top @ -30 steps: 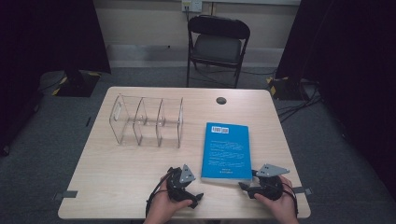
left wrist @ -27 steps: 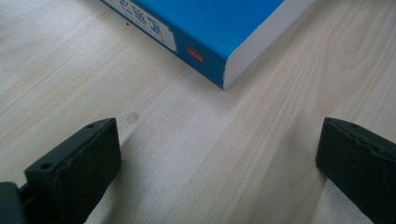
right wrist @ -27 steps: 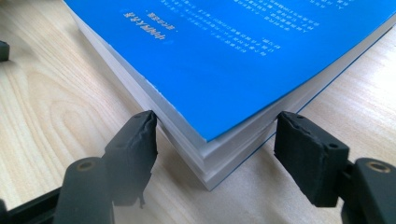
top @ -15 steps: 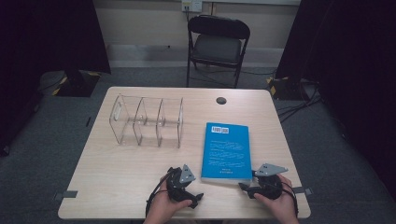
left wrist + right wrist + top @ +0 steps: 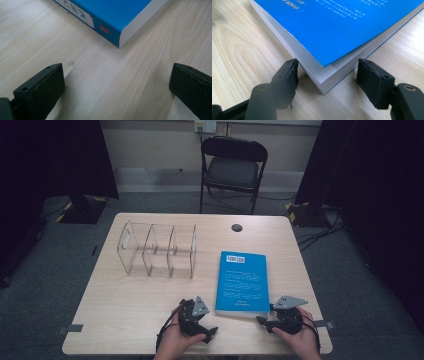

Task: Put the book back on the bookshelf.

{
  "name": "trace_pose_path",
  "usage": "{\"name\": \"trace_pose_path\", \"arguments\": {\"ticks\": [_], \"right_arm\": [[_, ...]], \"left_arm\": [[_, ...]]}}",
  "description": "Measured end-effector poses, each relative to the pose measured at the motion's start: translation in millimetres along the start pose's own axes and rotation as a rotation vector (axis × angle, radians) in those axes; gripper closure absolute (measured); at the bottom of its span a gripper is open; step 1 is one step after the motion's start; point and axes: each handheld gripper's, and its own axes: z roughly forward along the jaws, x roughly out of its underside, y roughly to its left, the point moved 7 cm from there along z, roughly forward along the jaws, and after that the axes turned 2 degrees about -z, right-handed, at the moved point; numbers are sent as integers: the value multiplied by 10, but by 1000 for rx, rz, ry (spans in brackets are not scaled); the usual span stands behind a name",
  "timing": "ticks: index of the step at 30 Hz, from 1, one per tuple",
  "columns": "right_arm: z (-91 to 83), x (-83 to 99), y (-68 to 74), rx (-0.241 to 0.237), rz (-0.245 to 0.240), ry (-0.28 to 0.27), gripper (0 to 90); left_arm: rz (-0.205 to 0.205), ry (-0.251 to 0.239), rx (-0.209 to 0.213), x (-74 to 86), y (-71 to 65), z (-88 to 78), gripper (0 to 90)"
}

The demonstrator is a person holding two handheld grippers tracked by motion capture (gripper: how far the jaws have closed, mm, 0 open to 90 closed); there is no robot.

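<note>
A thick blue book lies flat on the wooden table, right of centre. My left gripper rests near the front edge, just left of the book's near left corner. It is open with only bare wood between its jaws. My right gripper sits at the book's near right corner. Its jaws have just been closing and straddle that corner of the book. The left pad is at the page edges, and the right pad stands a little off the spine side.
A clear plastic divider rack with three slots stands at the back left of the table. A small black round cap sits near the far edge. A black folding chair stands behind the table.
</note>
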Motion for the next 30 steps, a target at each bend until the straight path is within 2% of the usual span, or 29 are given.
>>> {"name": "trace_pose_path", "arguments": {"ticks": [2,7,9,11,13,15,16,17,18,19,21,22,23,25,30], "right_arm": [[1,-3,0,-2,5,-3,341],[-17,-38,10,2,7,-14,343],[-39,-72,16,6,6,-21,342],[-52,-86,10,2,14,-31,343],[-61,-99,5,0,25,-37,343],[-68,-114,13,0,24,-43,344],[-76,-123,10,5,26,-47,350],[-81,-132,9,3,30,-51,358],[-84,-138,5,3,30,-51,358],[-87,-142,3,4,29,-45,358],[-86,-143,3,4,31,-41,359],[-87,-143,-1,5,29,-40,359],[-87,-144,-1,5,29,-38,359],[-87,-146,-3,6,28,-36,359],[-100,-169,-4,6,26,-41,359]], "left_arm": [[10,8,-3,4,8,-5,0],[5,4,-6,0,7,-1,0],[7,27,-9,-4,7,-8,0],[2,28,-4,-14,-5,-10,9],[10,25,4,-23,-11,-15,69],[13,16,15,-47,-16,-43,200],[-11,24,28,-66,-16,-63,197],[-11,22,25,-74,-19,-69,154],[4,24,15,-85,-19,-86,159],[2,16,26,-103,-36,-94,178],[9,13,36,-120,-46,-104,157],[35,35,37,-148,-66,-120,163],[35,35,37,-148,-66,-120,160],[45,40,31,-202,-80,-99,160],[66,40,61,-359,-161,-28,161]]}}
